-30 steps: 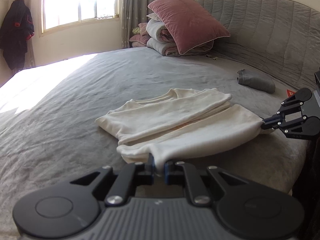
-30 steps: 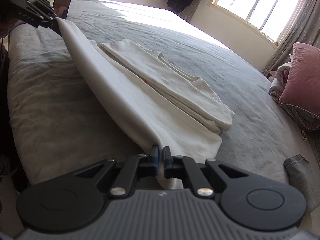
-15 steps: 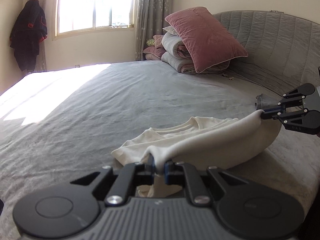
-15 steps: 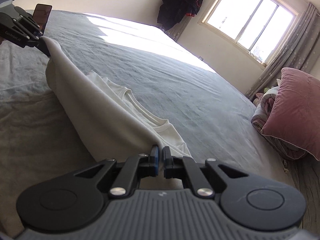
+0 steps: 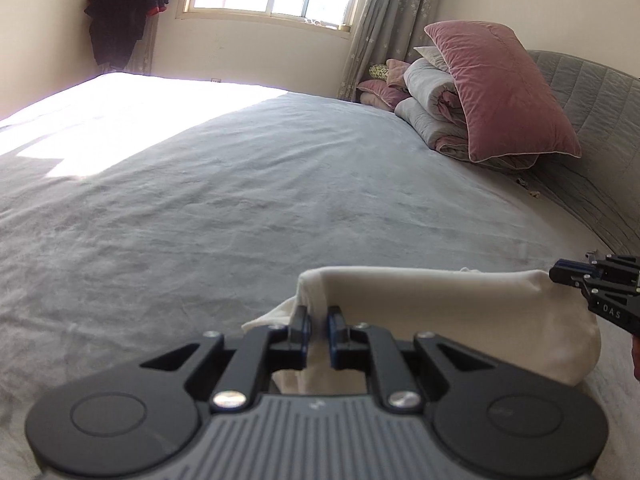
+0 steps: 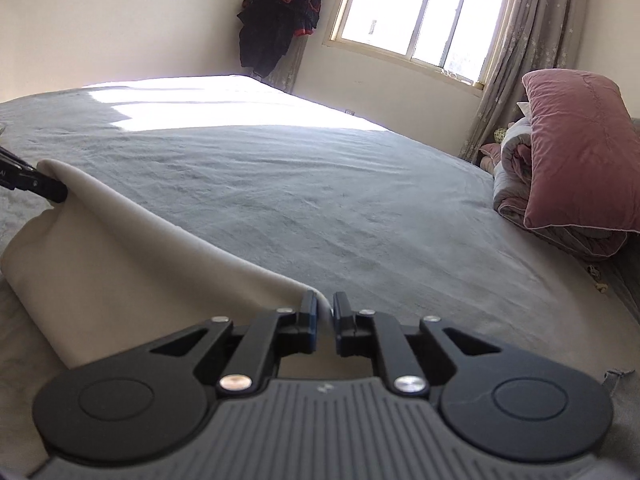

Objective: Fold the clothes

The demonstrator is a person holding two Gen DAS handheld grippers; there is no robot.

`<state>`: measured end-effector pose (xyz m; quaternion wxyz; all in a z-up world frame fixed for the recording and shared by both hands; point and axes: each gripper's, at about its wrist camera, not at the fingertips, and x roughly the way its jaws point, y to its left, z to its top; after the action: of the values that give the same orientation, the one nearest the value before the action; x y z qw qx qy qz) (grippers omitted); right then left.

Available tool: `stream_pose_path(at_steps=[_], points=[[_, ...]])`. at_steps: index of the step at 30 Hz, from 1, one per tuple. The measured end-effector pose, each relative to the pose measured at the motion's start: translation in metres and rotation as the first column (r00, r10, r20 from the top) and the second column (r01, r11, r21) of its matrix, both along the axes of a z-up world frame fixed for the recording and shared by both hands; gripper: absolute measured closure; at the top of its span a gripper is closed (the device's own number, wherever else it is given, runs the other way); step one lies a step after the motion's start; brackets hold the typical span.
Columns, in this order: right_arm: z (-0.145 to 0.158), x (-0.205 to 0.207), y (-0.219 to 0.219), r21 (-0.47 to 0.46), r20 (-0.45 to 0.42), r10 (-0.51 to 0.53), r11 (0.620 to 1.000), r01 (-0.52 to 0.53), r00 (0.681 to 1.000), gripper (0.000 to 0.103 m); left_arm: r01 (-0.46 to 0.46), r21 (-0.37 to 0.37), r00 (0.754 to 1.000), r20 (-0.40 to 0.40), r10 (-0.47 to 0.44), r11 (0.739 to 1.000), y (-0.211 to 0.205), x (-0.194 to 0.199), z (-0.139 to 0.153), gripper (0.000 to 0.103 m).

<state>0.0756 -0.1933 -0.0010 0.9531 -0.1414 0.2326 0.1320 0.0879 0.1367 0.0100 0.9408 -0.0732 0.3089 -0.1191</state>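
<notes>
Cream shirt point(image 5: 460, 304) carried over grey bed point(image 5: 240, 200), fold step nearly done. Hem pinched by left gripper point(image 5: 318, 326); right gripper point(image 6: 325, 320) jaws opening, cloth between. Next: edge laid flat, fully released.

The right claw point(image 6: 324, 320), black with blue-edged pads, is opening, a fold of the cream knit garment point(image 6: 132, 248) between its jaws. The cloth stretches left to the left claw point(image 6: 44, 190), which pinches its far corner above the grey velvety bedspread point(image 6: 320, 200). A dusty-pink velvet pillow point(image 6: 580, 152) leans on rolled grey bedding point(image 6: 516, 172) beneath the sunlit window point(image 6: 424, 8).
</notes>
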Motion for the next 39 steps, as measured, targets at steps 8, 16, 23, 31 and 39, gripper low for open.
stream_pose_path(at_steps=[8,16,23,31,39], points=[[-0.013,0.017,-0.055,0.279,-0.167,-0.093,0.950,0.138,0.982,0.043,-0.050,-0.175,0.996,-0.084,0.036,0.983,0.024,0.030,-0.021,0.057],[-0.028,0.033,-0.078,0.392,-0.231,-0.168,0.885,0.250,0.958,0.043,-0.077,-0.227,0.994,-0.099,0.055,0.971,0.022,0.042,-0.034,0.057],[-0.039,0.038,-0.079,0.407,-0.244,-0.166,0.876,0.257,0.955,0.089,-0.094,-0.179,0.996,-0.030,0.090,0.979,0.008,0.038,-0.034,0.096],[-0.019,0.036,-0.059,0.348,-0.031,-0.230,0.910,0.226,0.973,0.091,-0.185,-0.149,0.978,0.064,0.196,0.971,0.002,0.033,-0.024,0.097],[-0.045,0.072,-0.042,0.221,-0.046,-0.262,0.938,0.265,0.964,0.091,-0.253,-0.063,0.967,0.000,0.253,0.966,-0.002,0.057,-0.050,0.097]])
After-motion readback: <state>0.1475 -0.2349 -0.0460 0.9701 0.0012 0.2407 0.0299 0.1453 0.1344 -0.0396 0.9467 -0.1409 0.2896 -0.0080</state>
